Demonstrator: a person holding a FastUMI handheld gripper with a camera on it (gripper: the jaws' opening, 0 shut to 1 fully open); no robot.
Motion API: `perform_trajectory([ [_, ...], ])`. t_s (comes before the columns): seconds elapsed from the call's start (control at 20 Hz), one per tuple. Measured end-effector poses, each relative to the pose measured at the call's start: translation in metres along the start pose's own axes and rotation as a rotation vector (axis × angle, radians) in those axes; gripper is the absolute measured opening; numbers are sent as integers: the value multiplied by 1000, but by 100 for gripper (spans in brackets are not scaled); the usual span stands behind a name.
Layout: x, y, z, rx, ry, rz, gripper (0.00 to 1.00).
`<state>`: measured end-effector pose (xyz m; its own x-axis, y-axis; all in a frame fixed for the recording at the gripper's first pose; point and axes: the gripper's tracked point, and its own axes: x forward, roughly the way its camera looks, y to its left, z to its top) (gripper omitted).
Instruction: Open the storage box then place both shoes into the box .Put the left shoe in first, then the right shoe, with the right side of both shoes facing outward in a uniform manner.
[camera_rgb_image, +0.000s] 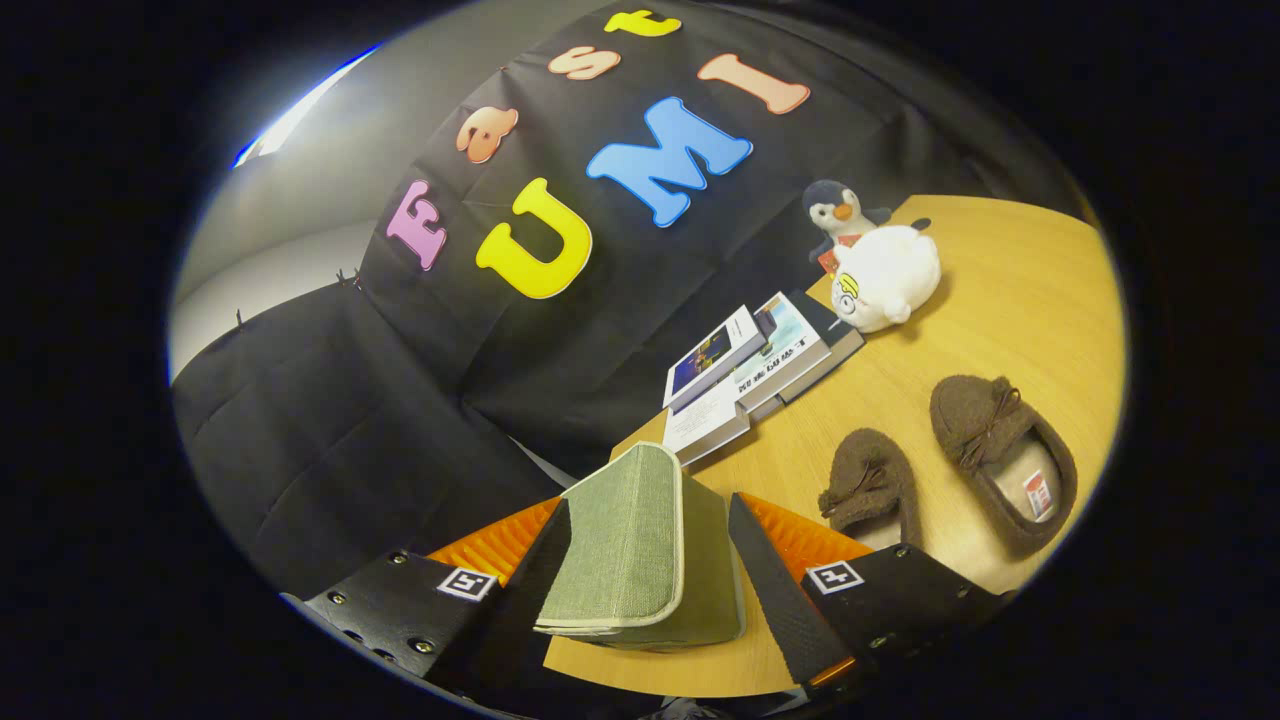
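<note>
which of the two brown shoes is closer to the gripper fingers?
The smaller-looking brown shoe, just beyond the right finger. The other shoe lies farther out, showing its insole. The gripper is clamped on the green lid.

Tilted fisheye on the tongs (648, 560), close over the table (1010, 300)

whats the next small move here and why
Probably keep swinging the green lid up and back until the box stands open. The gripper has the raised lid between its fingers, seemingly shut on it, while both brown shoes lie on the table beyond the fingers, so the box isn't ready for the left shoe yet.
</note>
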<state>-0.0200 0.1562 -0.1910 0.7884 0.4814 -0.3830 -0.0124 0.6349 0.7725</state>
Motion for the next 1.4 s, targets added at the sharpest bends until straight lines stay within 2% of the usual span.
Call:
perform_trajectory([
  [1.0,44,-16,-75,521,156,84,97],
  [1.4,59,-4,-96,694,207,148,95],
])
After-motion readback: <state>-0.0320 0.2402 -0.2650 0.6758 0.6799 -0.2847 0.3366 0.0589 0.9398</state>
